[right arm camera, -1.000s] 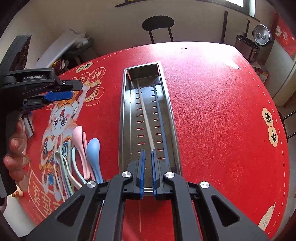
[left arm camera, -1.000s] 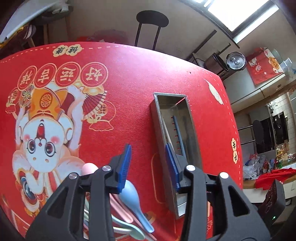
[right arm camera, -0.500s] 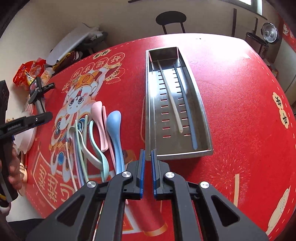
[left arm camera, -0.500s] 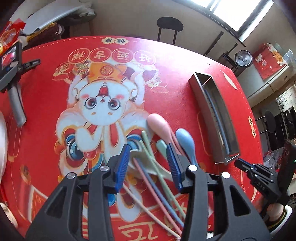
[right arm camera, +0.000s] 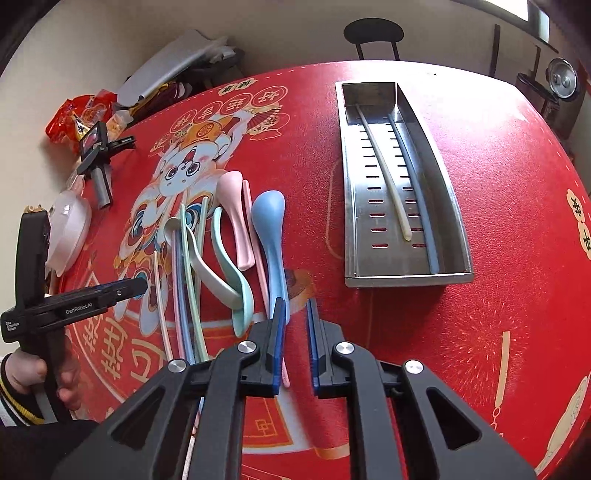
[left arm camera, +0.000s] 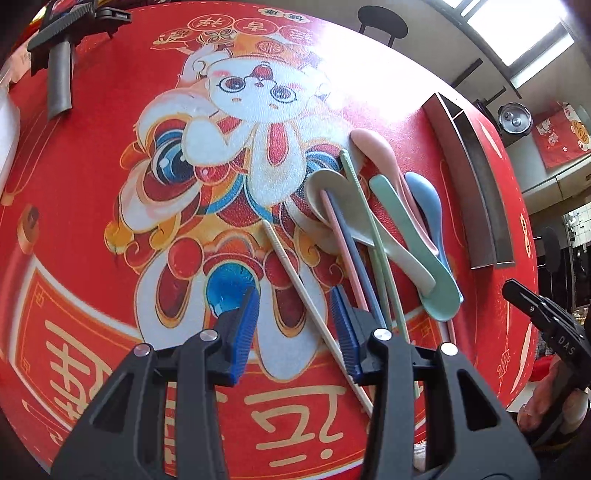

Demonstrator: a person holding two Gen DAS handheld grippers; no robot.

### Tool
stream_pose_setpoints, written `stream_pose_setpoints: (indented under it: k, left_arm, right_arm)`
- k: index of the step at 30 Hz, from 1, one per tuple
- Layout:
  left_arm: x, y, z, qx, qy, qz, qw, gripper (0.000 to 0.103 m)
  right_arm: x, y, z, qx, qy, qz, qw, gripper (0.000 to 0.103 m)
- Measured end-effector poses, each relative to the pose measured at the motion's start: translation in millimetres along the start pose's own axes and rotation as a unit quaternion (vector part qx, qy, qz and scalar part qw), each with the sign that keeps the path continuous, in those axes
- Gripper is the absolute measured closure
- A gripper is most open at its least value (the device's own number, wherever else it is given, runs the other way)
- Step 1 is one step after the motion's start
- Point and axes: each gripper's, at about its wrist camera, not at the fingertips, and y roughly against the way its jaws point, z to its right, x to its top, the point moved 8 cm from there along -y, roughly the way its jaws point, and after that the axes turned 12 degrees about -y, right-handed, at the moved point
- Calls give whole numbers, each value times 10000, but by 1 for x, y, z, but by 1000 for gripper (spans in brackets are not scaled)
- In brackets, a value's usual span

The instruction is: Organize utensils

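Left claw (left arm camera: 293, 325) open, empty, over the cream chopstick (left arm camera: 295, 280); right claw (right arm camera: 297, 325) just opening, empty. Risk: snagging neighbouring chopsticks.

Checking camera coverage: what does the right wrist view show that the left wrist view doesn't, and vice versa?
Right wrist only: inside of the tray, holding a cream chopstick and a blue chopstick; a white dish; snack bags.

Left wrist only: the left gripper head-on, jaws open astride another cream chopstick.

Both: red mat, utensil pile with the blue spoon, spare gripper, chair.
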Motion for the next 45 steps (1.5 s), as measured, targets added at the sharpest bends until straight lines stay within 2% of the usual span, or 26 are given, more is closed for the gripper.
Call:
stream_pose_setpoints:
  k: [9,14,17,23,30,36,40,42,45]
  left_arm:
    - [-11,-13,8,185,-168,-264,9993,64]
    - [-11,-15,12,372,-306,-289,9984,66]
    - [-11,-14,10,481,-318,-287,9979,74]
    - [-11,-14,8,498,-304,-273,9979,76]
    - [-10,-14,7,520,-315,-233,9979,76]
    - [-7,-15,8,539,-328,-182,9978,77]
    - [-2,-17,10,571,-355,-151,9976,78]
    - [1,-18,9,606,-360,-136,9974,83]
    - [5,-20,6,487,-280,-91,9984,88]
  right_arm:
    - [2,-6,-5,47,96,-65,9999,91]
    - [10,-20,-34,237,695,-160,9972,91]
    - [16,-36,-52,315,960,-301,9944,91]
    - [19,-67,-79,267,1429,-563,9878,91]
    - [15,-89,-89,121,1778,-775,9809,88]
    - [11,-97,-86,104,1674,-856,9821,87]
    - [8,-95,-84,184,1492,-824,9852,91]
    - [6,-91,-84,250,1399,-785,9867,96]
    - [1,-88,-83,264,1282,-758,9885,97]
